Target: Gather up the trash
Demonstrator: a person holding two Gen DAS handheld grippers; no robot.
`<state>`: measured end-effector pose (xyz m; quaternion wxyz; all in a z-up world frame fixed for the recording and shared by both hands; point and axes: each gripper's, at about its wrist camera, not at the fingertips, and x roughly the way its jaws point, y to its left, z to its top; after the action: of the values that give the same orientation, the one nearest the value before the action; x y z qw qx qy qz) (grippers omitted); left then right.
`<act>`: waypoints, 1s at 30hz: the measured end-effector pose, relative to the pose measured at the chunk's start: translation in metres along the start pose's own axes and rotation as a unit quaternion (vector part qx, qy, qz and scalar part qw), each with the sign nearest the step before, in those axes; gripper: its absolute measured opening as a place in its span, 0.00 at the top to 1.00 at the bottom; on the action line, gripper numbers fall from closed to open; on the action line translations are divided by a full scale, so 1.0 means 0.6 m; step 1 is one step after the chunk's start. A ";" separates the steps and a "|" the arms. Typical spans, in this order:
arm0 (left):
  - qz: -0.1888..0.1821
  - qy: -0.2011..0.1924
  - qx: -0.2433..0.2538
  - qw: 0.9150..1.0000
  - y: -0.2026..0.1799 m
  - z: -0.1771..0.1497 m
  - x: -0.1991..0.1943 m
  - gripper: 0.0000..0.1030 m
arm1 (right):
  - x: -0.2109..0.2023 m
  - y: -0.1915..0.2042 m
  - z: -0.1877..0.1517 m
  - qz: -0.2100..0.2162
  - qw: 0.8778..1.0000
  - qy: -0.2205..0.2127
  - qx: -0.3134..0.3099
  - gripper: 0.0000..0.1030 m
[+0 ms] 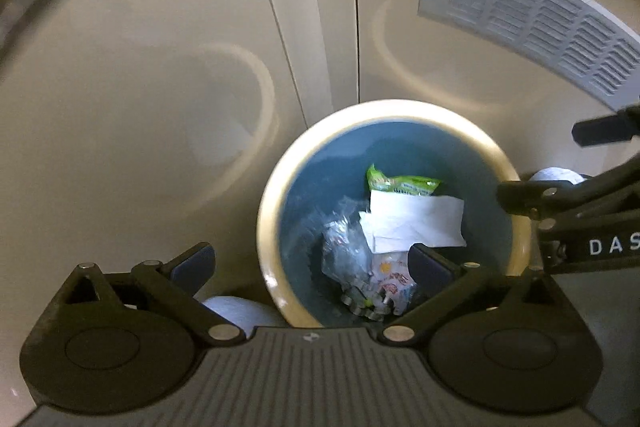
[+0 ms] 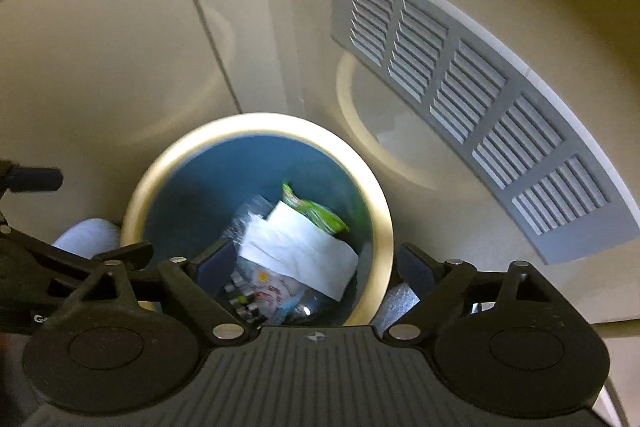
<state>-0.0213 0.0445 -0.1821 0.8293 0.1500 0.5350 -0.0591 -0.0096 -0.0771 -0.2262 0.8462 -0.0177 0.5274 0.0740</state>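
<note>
One bin [image 1: 394, 215], cream rim, blue inside. In it I count one white paper sheet [image 1: 412, 227], one green wrapper [image 1: 400, 183] behind it, one clear plastic wad [image 1: 344, 247], and printed packets [image 1: 390, 283], number unclear, partly hidden. The sheet's long axis runs across the bin. My left hand-held gripper [image 1: 312, 263] and right hand-held gripper [image 2: 316, 267] both gape empty above the bin.

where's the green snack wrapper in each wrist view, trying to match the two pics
Left wrist: the green wrapper lies inside the bin, right of centre, just above the white paper.
Right wrist: the green wrapper is near the middle of the picture, at the upper right edge of the white paper.
Shared landmark: the bin's cream rim, with the grey vent on the wall behind.
</note>
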 end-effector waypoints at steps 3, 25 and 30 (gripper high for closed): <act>0.015 -0.012 -0.013 1.000 -0.004 -0.012 -0.044 0.00 | -0.038 0.003 -0.012 -0.006 0.999 -0.026 -0.023 0.05; 0.099 -0.110 -0.068 0.987 0.003 -0.062 -0.227 0.00 | -0.243 0.005 -0.109 0.001 0.978 -0.201 -0.051 0.00; 0.132 -0.141 -0.050 0.980 -0.014 -0.059 -0.252 0.00 | -0.256 0.001 -0.114 -0.002 0.976 -0.212 -0.052 0.00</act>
<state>-0.1180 0.0381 -0.0604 0.9035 0.1678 0.3902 0.0573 -0.1368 -0.1000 -0.1190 0.9370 -0.0464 0.3311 0.1011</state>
